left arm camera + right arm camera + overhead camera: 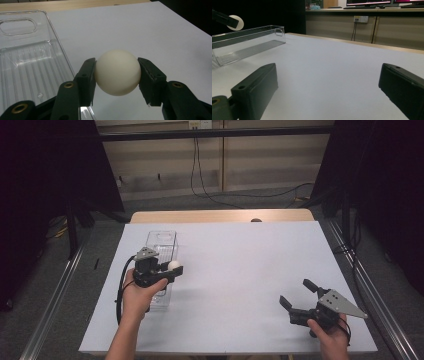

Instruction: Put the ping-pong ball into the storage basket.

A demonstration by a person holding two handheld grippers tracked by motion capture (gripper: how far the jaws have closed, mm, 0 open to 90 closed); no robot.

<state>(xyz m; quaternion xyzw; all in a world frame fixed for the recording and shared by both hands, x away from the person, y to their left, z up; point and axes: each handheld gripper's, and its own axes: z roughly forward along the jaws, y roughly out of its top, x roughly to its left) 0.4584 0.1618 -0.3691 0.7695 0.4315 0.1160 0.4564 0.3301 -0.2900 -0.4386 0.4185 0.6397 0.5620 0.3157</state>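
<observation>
Where jaws pinch the ball [117, 72], the high view adds the right gripper [300, 296] agape.

1. The left gripper [172, 268] is black, with a grey three-cornered plate [146, 253] on top and a black cable [120, 290] looping from its rear.
2. Its jaws end in blocky black pads [87, 80], each with small round screw holes; brass-coloured pivot bushings [68, 85] sit in the arms behind them (one more at the lower corner).
3. The right gripper [299, 294] is black too, carrying a larger grey triangular plate [342, 304] with small dark holes.
4. Its pads [255, 87] are thick, matte, round-cornered blocks with a screw hole near the base.
5. Both forearms are bare, no sleeves in view.
</observation>
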